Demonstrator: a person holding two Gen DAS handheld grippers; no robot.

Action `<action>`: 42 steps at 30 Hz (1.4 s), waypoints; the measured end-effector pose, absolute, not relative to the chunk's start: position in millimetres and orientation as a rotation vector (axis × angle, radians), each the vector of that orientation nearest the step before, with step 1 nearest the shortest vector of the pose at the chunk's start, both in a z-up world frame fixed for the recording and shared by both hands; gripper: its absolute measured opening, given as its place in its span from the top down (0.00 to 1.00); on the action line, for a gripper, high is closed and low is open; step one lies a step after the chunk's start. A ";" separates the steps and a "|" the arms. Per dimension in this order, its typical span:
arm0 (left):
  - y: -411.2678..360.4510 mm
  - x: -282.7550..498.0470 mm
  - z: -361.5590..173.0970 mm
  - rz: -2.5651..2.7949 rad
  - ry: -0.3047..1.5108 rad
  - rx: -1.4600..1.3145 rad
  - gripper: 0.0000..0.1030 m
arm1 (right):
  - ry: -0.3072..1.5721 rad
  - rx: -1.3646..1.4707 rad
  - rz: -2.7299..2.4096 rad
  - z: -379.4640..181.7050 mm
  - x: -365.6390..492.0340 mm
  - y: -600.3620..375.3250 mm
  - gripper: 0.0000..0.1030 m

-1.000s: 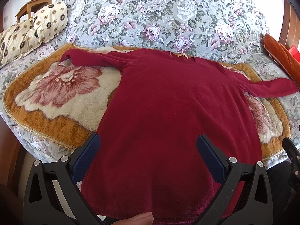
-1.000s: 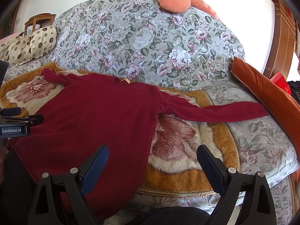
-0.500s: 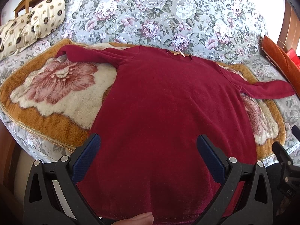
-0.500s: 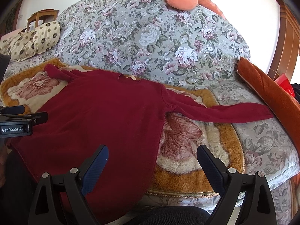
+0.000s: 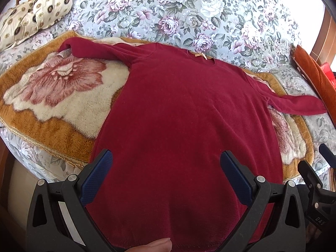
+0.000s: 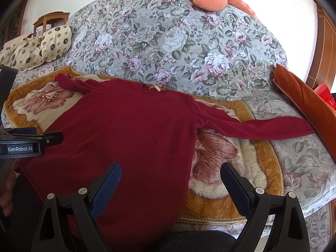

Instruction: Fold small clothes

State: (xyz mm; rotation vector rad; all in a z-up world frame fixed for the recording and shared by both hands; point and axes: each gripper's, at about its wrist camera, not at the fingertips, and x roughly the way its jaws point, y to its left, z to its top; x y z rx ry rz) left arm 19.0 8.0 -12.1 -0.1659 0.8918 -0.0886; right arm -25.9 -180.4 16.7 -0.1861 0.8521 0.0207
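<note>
Left wrist view: at nine to ten o'clock a patterned cream pillow (image 5: 35, 10) lies on the floral sofa (image 5: 189, 14), and below it a gold-edged plush blanket (image 5: 52, 96) with a big pink flower covers the seat. The dark red long-sleeved top (image 5: 184, 126) is spread flat on the blanket at centre, neckline toward twelve o'clock, one sleeve reaching to ten o'clock, the other to three o'clock, hem hanging over the seat edge at six o'clock. The left gripper (image 5: 166, 174) hovers over the lower body of the top, jaws wide apart, holding nothing. A fingertip (image 5: 156, 245) shows at six o'clock. An orange cushion (image 5: 315, 79) lies at three o'clock.

In the right wrist view, the right gripper (image 6: 171, 183) is likewise spread and empty, over the top's right side edge and the blanket.
</note>
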 end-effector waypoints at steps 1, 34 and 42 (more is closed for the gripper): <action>8.3 19.9 -12.7 -0.092 0.897 -0.172 0.00 | 0.850 -0.188 0.023 16.7 -25.3 -178.4 0.09; 6.3 23.9 -21.3 -0.067 0.936 -0.112 0.00 | 0.820 -0.053 0.066 18.9 -24.7 -186.5 0.09; 3.9 26.5 -22.4 -0.067 0.946 -0.106 0.00 | 0.828 -0.030 0.075 18.0 -22.6 -189.4 0.09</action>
